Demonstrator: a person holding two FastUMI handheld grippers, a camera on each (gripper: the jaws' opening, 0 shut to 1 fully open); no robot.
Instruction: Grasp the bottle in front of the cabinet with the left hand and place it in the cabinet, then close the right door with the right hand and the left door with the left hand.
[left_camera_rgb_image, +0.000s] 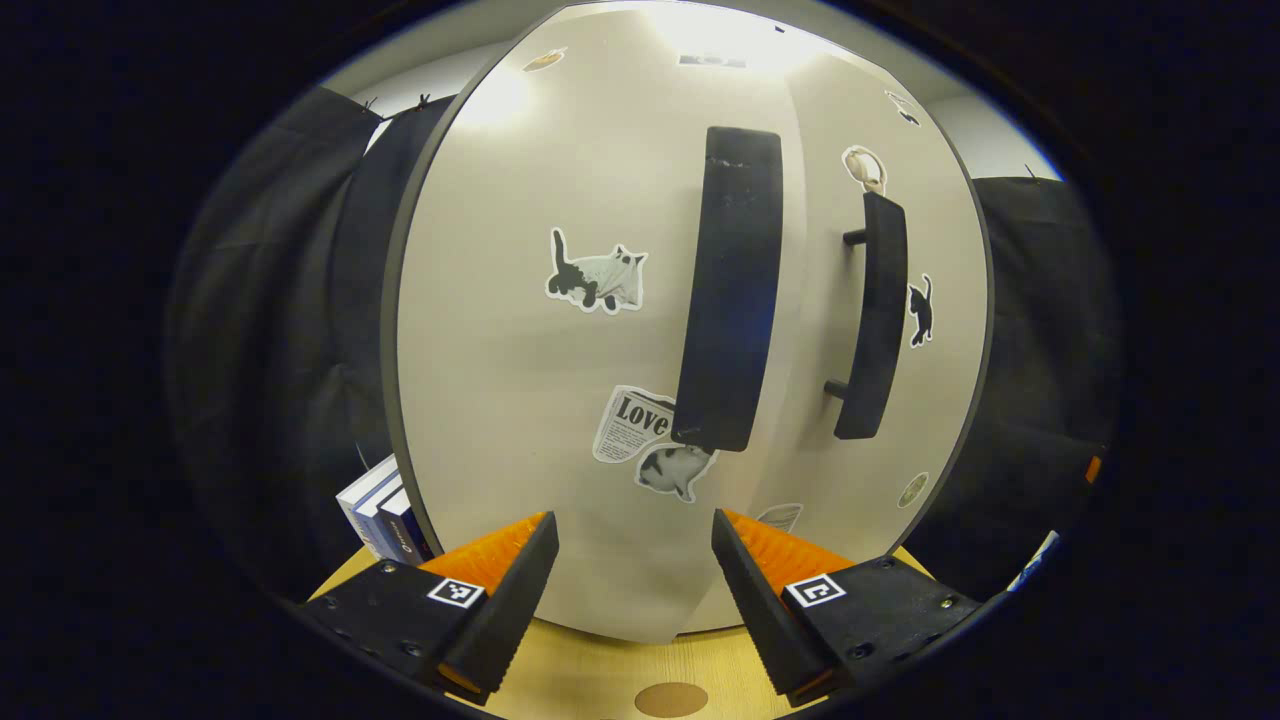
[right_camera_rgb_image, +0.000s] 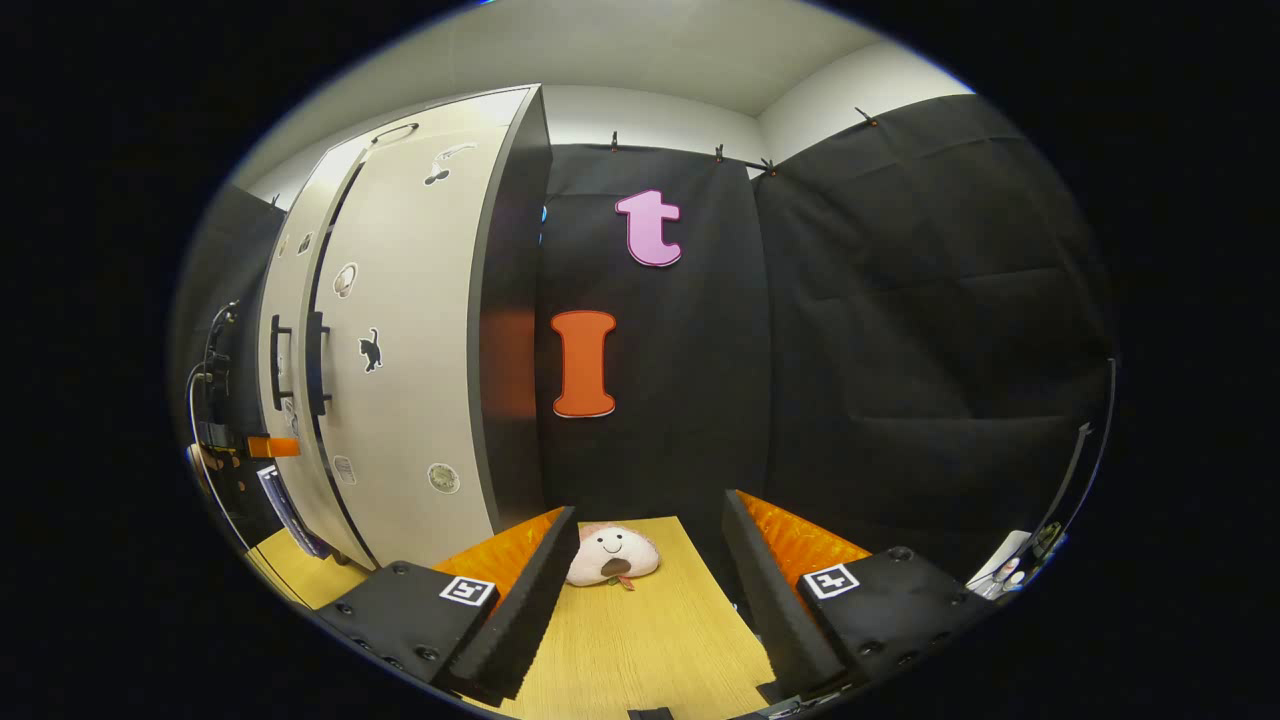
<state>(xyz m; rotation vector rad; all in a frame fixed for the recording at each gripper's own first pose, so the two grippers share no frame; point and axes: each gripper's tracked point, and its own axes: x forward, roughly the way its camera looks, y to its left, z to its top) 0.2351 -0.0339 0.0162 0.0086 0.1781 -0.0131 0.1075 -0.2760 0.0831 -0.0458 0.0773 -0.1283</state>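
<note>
Left gripper (left_camera_rgb_image: 632, 575): jaws spread wide with nothing between them, facing the cabinet (left_camera_rgb_image: 560, 400) front at close range; the fingers hang above the table (left_camera_rgb_image: 600, 670) and touch neither door.

Right gripper (right_camera_rgb_image: 648, 590): jaws also wide apart and holding nothing, raised over the table to the right of the cabinet, aimed at the black cloth wall (right_camera_rgb_image: 900, 330).

Left door (left_camera_rgb_image: 520, 330): pale panel, appears shut, its long dark handle (left_camera_rgb_image: 728, 290) upright just above and between the left gripper's fingers; cat stickers (left_camera_rgb_image: 597, 272) and a newspaper-style sticker (left_camera_rgb_image: 632, 425) on its face.

Right door (left_camera_rgb_image: 880, 330): appears shut beside the left one, with its own dark bar handle (left_camera_rgb_image: 872, 315) standing off on two posts. In the right gripper view both doors sit flush, the two handles side by side at the seam.

Bottle: cannot be seen in front of the cabinet; with the doors closed the inside is hidden, so its place cannot be told.

Books (left_camera_rgb_image: 385, 510): standing on the table at the cabinet's left side, just beside its edge.

Plush toy (right_camera_rgb_image: 610, 553): a smiling pale toy lying on the table between the right gripper's fingers but farther off, apart from them.

Other gripper: at the far left of the right gripper view, a dark rig with cables sits before the left door; its details are too small to tell.
</note>
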